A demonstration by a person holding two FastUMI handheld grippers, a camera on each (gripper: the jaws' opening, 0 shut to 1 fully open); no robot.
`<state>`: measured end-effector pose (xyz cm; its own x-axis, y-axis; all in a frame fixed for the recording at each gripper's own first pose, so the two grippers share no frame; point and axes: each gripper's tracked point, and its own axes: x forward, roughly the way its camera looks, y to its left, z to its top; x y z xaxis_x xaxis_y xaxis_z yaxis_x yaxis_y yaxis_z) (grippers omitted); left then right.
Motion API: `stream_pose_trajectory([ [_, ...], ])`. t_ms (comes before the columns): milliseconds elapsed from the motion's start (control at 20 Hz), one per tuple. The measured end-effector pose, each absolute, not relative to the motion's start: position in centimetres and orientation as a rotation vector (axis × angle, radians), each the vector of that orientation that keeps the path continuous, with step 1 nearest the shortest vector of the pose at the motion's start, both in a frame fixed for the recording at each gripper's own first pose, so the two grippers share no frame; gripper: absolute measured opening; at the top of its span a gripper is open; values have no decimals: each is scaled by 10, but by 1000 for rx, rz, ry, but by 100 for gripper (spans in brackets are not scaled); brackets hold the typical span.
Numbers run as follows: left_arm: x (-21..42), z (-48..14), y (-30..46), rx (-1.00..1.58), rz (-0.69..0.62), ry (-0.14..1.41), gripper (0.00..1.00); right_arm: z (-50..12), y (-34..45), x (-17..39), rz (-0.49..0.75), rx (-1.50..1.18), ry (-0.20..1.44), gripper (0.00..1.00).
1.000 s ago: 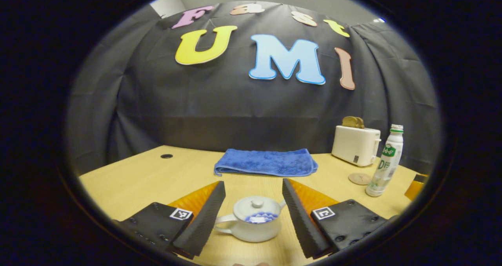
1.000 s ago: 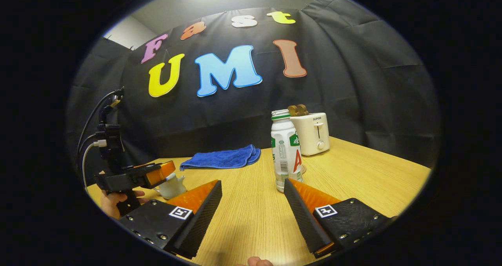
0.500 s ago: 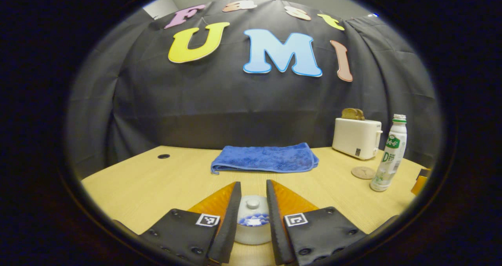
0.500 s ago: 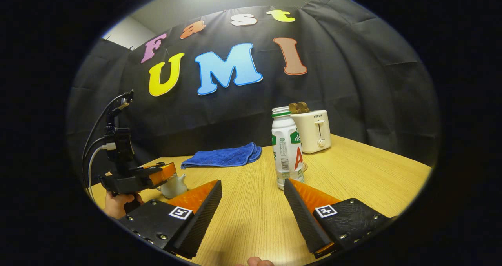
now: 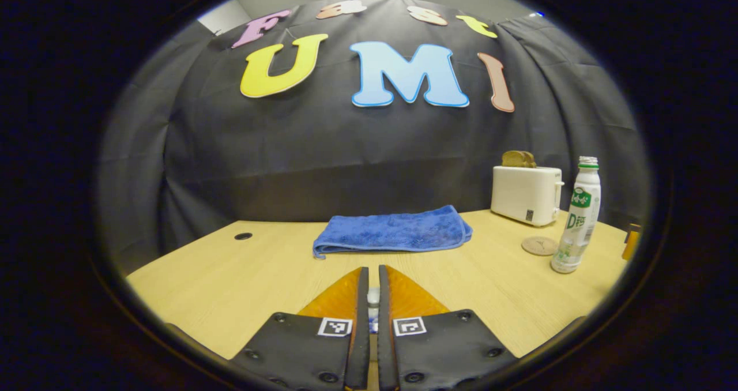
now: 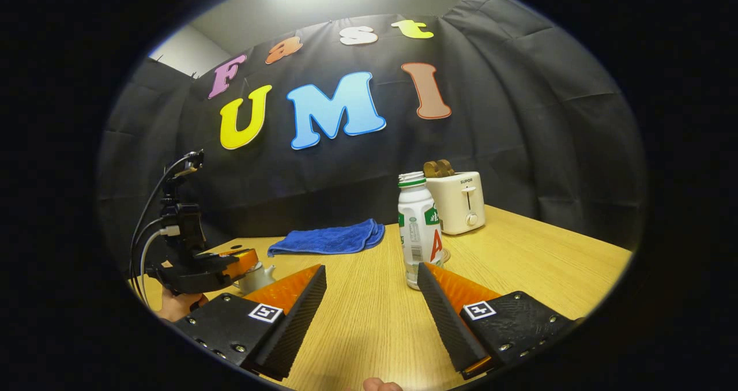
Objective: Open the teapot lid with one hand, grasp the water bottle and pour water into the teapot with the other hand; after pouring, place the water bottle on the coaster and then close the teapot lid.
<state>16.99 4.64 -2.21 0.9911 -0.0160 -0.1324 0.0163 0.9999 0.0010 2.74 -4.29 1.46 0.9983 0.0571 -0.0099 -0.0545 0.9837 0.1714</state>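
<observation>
**Left jaws closed to a slit over the teapot lid; bottle untouched**

In the left gripper view, the left gripper [image 5: 369,299] has its jaws drawn nearly together, with a pale sliver of the teapot lid [image 5: 373,296] in the slit between them; whether both fingers press it I cannot tell. In the right gripper view, the teapot [image 6: 255,277] sits under that gripper at the tabletop's [image 6: 519,264] left side. The right gripper [image 6: 372,299] hangs with jaws wide, holding nothing. The water bottle [image 6: 418,229] stands upright just beyond it, near the toaster [image 6: 461,202]. A coaster [image 5: 539,245] lies just beside the bottle. A blue towel [image 5: 393,235] lies folded farther back.
</observation>
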Motion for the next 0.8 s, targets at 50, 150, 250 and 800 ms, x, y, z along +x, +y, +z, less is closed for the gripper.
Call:
stream_pose_trajectory([
  [50,169,-17,47,0,-17,116,16,15,-44,28,55,169,11,98],
  [150,163,3,54,12,-4,71,16,14,-48,30,49,162,15,98],
  [250,152,13,54,-1,-7,58,12,13,-56,34,33,143,18,98],
  [800,51,39,57,-25,-65,4,16,9,-106,102,-104,107,66,98],
])
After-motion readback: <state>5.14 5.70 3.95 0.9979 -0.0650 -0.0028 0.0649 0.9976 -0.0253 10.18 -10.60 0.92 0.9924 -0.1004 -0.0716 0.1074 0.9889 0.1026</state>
